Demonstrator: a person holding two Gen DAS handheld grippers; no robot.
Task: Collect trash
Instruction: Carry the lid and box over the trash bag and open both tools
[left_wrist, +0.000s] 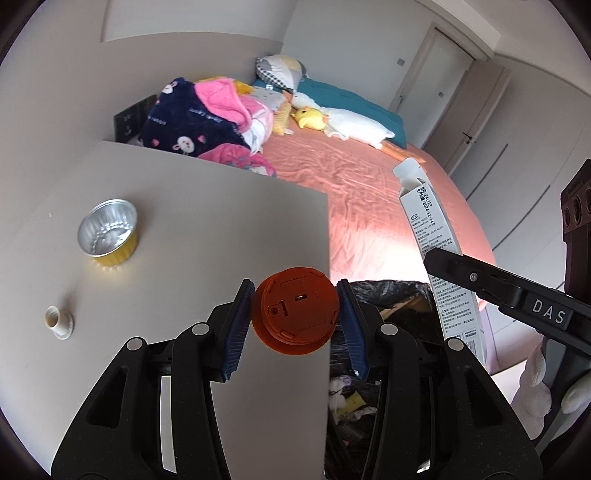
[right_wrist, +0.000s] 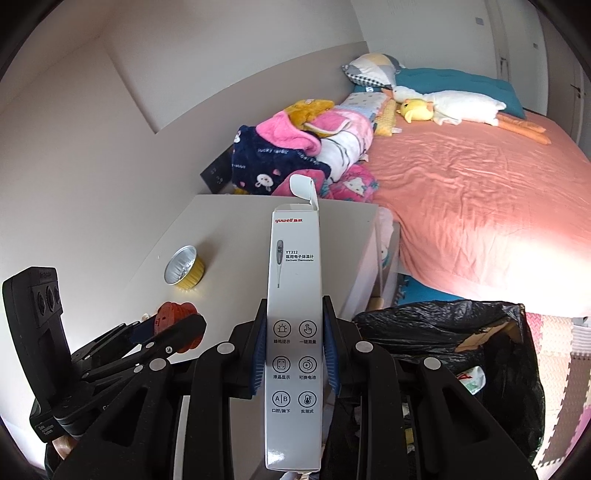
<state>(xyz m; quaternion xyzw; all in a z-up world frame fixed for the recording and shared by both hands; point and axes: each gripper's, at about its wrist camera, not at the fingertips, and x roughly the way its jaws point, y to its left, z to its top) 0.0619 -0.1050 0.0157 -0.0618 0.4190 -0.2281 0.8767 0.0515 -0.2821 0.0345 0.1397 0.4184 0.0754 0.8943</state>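
Note:
My left gripper (left_wrist: 295, 314) is shut on a round orange plastic piece (left_wrist: 297, 308), held above the right edge of the pale bedside table (left_wrist: 184, 229). My right gripper (right_wrist: 294, 350) is shut on a long white thermometer box (right_wrist: 293, 295) with its top flap open; the same box (left_wrist: 432, 229) shows at the right of the left wrist view. A foil cup (left_wrist: 108, 232) with a yellow outside and a small white cap (left_wrist: 59, 322) lie on the table. A bin lined with a black bag (right_wrist: 443, 332) stands beside the table, below both grippers, with rubbish inside.
A bed with a salmon sheet (right_wrist: 480, 192) lies beyond the table, with piled blankets (right_wrist: 295, 155) and plush toys (right_wrist: 443, 105) on it. Foam mats (right_wrist: 561, 354) cover the floor at right. A gloved hand (left_wrist: 546, 387) holds the right gripper.

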